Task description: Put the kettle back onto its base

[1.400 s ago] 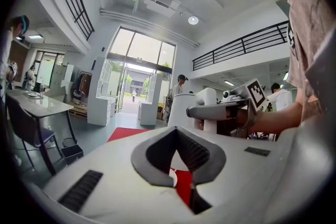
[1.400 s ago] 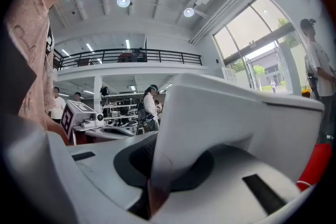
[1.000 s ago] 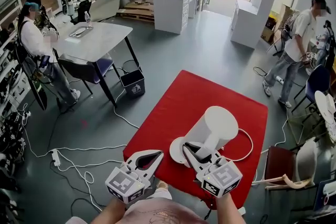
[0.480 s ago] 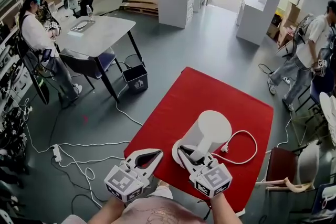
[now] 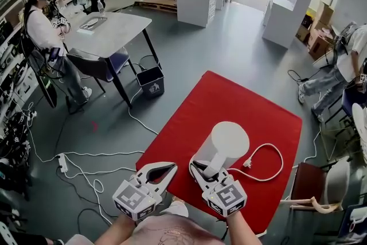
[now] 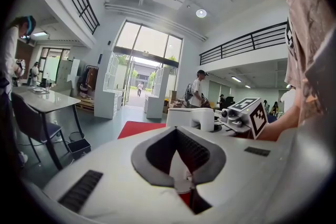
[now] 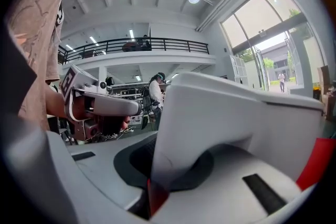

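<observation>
step: seat kettle (image 5: 228, 143) on base | place: lower centre, red table (image 5: 229, 97), base hidden beneath | right tool (image 5: 200, 170): clamped on handle (image 7: 199, 128) | left tool (image 5: 171, 168): jaws together, empty | advice: lower upright, centred, slowly; release only once it sits flat

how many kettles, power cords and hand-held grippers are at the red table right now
kettle: 1
power cord: 1
hand-held gripper: 2 (left, right)
total: 4
</observation>
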Tool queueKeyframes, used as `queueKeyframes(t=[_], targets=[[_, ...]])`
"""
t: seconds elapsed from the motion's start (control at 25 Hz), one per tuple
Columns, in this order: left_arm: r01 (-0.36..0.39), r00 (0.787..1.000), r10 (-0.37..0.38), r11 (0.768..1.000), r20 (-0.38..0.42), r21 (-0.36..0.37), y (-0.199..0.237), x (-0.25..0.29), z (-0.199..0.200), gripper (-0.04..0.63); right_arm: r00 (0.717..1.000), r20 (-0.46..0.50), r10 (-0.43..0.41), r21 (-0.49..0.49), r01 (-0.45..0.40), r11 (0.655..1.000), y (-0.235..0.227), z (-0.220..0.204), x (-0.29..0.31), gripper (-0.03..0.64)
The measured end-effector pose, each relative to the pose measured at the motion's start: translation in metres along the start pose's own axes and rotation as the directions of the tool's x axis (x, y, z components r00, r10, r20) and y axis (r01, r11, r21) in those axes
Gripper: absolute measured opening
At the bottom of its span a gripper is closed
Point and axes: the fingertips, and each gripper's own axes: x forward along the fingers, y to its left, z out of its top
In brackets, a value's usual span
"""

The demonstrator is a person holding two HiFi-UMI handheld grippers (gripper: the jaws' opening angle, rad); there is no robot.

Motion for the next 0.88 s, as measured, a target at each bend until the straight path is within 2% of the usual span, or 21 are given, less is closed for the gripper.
queueKeyframes(t=[0.36, 0.52, 0.68, 0.8, 0.88], targets=[[-0.008, 1.000, 0.008, 1.000, -0.006, -0.013, -0.003, -0.004, -0.007, -0.003, 0.999, -0.046, -0.001, -0.083, -0.003, 0.997, 0.021, -0.018, 0.004, 0.057], [-0.015, 1.000, 0.014, 1.000, -0.013, -0.015, -0.003, -0.008, -0.007, -0.003, 0.999, -0.040, -0.017, -0.081, 0.014, 0.997, 0.022, -0.017, 0.004, 0.057], [-0.057, 0.998, 0.055, 0.998, -0.043, -0.036, 0.001, -0.012, -0.012, -0.003, 1.000, 0.003, -0.014, -0.106, 0.014, 0.994, 0.024, -0.018, 0.007, 0.057], [-0.036, 0.999, 0.035, 0.999, -0.022, -0.029, -0.003, -0.011, -0.010, -0.003, 1.000, -0.017, -0.016, -0.113, 0.014, 0.994, 0.029, -0.019, 0.007, 0.057], [-0.055, 0.998, 0.053, 0.998, -0.035, -0.037, -0.002, -0.012, -0.011, -0.003, 1.000, -0.017, -0.010, -0.119, 0.008, 0.993, 0.033, -0.020, 0.008, 0.057]])
